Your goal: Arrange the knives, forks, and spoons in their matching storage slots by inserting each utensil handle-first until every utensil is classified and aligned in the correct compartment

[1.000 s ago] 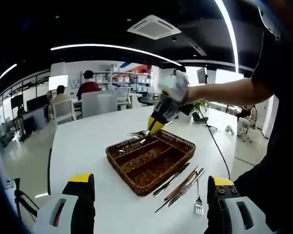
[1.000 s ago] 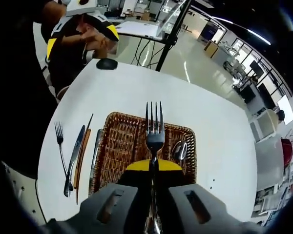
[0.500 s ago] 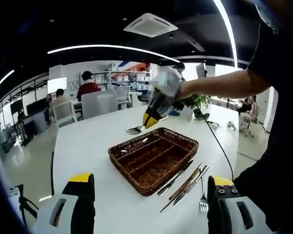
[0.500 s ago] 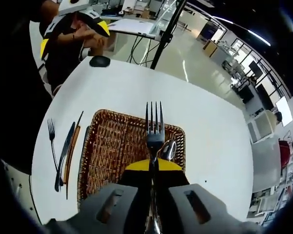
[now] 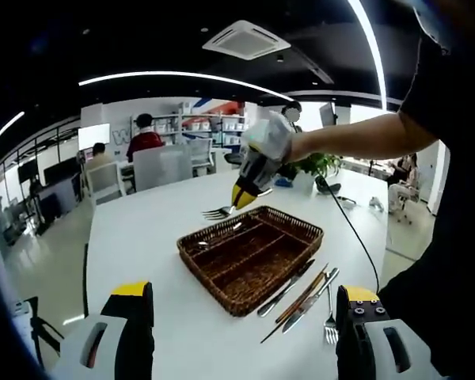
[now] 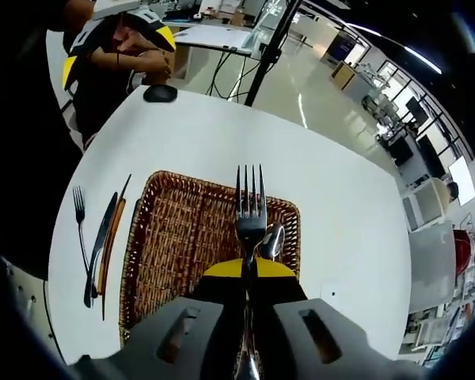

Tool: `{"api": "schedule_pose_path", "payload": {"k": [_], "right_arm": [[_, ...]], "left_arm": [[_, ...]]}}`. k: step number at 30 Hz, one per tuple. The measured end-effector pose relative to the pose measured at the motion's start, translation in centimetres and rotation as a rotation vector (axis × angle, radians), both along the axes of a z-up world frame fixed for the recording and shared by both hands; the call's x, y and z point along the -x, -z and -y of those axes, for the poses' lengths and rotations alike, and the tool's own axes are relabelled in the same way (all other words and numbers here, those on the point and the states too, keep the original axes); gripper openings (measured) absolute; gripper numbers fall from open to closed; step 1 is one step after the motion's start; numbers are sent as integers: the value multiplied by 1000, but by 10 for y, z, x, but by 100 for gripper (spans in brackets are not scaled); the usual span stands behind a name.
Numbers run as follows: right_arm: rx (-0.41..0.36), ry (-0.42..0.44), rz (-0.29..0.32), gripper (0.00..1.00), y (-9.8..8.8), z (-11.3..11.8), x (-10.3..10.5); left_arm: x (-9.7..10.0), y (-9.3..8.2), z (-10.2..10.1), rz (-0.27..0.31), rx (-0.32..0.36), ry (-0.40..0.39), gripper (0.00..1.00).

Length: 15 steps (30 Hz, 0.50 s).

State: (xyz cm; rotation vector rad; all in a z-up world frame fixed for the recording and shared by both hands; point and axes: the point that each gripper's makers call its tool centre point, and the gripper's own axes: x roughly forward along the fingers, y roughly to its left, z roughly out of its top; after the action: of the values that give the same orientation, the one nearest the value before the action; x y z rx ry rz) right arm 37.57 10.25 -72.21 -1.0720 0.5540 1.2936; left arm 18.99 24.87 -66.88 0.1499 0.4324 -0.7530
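Note:
My right gripper (image 6: 250,265) is shut on a steel fork (image 6: 251,210), tines pointing away, held above the brown wicker tray (image 6: 174,237) with long slots. A spoon (image 6: 271,241) lies in the tray's right slot. In the left gripper view the right gripper (image 5: 244,195) holds the fork (image 5: 218,212) over the tray's (image 5: 249,255) far end. My left gripper (image 5: 241,317) stands open above the white table's near edge, apart from everything. Beside the tray lie a knife (image 6: 100,247), a brown pair of chopsticks (image 6: 112,245) and a second fork (image 6: 79,214).
The round white table (image 5: 142,237) has free room around the tray. A black mouse-like object (image 6: 160,93) rests near the table's far edge, close to the person. White chairs (image 5: 162,166) and seated people stand behind the table.
The right gripper rose with the fork from the tray's far end, then held above it. The right view drifted, the tray sliding left and down. My left gripper stayed open and still.

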Motion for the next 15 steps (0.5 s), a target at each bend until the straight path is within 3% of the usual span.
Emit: {"api": "schedule_pose_path", "payload": {"k": [15], "right_arm": [[19,2,-16,0,23,-6,-9]], "left_arm": [[0,4,-11,-13,-3,-28,100]]}}
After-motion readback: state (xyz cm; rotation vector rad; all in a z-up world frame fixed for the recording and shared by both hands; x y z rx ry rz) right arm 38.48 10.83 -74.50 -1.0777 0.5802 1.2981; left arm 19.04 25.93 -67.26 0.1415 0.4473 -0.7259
